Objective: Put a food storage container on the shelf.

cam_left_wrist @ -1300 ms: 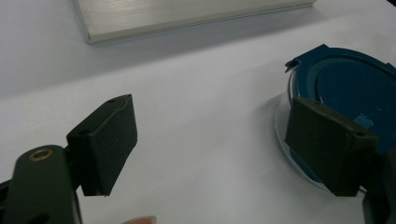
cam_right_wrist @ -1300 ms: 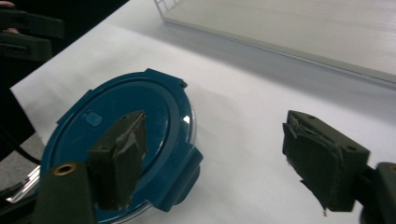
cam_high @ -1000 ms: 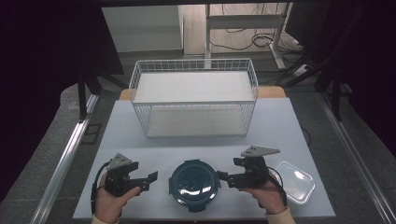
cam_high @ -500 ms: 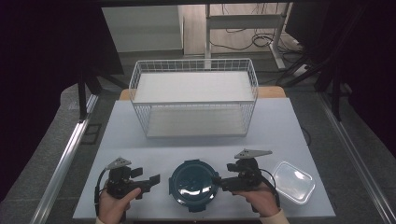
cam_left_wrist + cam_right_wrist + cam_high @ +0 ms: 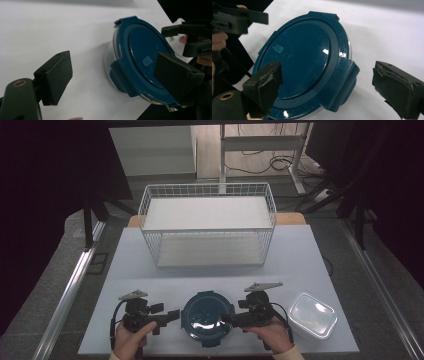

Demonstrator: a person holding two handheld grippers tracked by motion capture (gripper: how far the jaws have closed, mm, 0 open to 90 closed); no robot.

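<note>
High view shows your two grippers, left gripper point(image 5: 172, 314) and right gripper point(image 5: 226, 319), on either side of the round blue-lidded container point(image 5: 208, 318). Both are wide open and hold nothing; the right one's jaws have just been opening. The container looks hard and slippery, maybe breakable. Grab a lid clip point(image 5: 342, 85). Behind the container stands the wire basket point(image 5: 207, 227).

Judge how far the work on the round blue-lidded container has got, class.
Barely begun. The blue lid sits on its container, side flaps down. In hand: the left gripper and right gripper flank it, both open; the right's jaws have just been opening. Left: gripping a flap and probably unlatching.
</note>
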